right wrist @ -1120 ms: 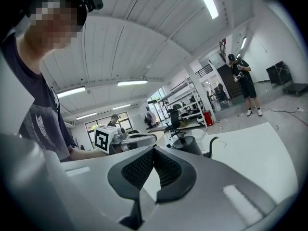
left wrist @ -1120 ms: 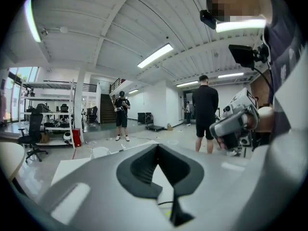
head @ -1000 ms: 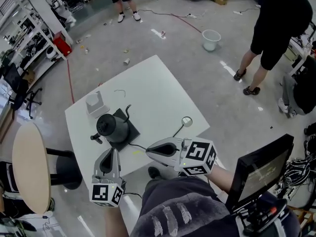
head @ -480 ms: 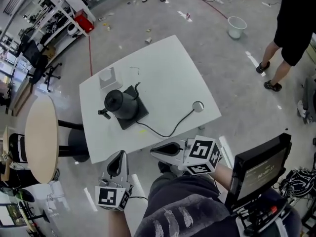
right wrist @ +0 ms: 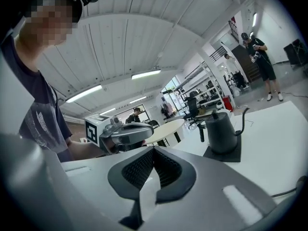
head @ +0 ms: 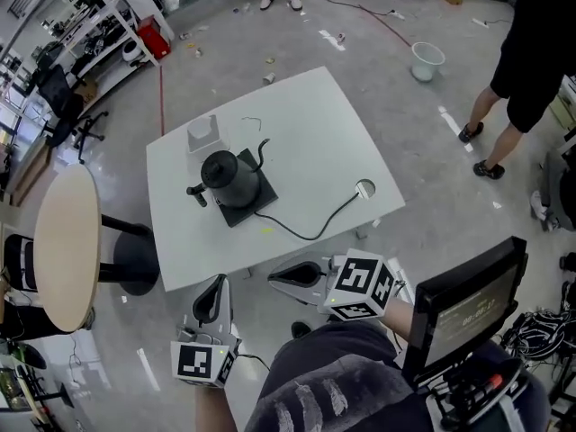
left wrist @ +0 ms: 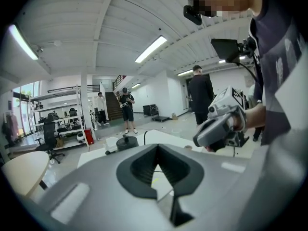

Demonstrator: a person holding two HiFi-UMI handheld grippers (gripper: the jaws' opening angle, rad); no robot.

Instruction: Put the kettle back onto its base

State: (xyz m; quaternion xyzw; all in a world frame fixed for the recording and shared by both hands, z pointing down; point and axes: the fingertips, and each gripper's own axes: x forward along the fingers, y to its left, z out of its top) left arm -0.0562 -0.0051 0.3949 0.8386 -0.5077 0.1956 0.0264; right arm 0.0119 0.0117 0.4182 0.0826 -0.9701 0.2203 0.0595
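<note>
A black gooseneck kettle [head: 227, 176] stands upright on its flat black base [head: 253, 204] on the white table [head: 315, 133]; the kettle [right wrist: 221, 134] and the base [right wrist: 224, 154] also show in the right gripper view. From the left gripper view the kettle [left wrist: 126, 142] is small and far off. My left gripper [head: 214, 282] is shut and empty, short of the table's near edge. My right gripper [head: 272, 280] is beside it, also shut with nothing in it. Both are well apart from the kettle.
A white box [head: 202, 133] sits behind the kettle. A black cord [head: 310, 229] runs from the base to a round hole [head: 364, 188]. A round beige table [head: 58, 241] stands left, a monitor [head: 459, 309] right, and a person [head: 531, 52] and a bucket [head: 427, 59] beyond.
Both grippers have drawn back from over the table's near edge to the floor side. The kettle has stayed on its base.
</note>
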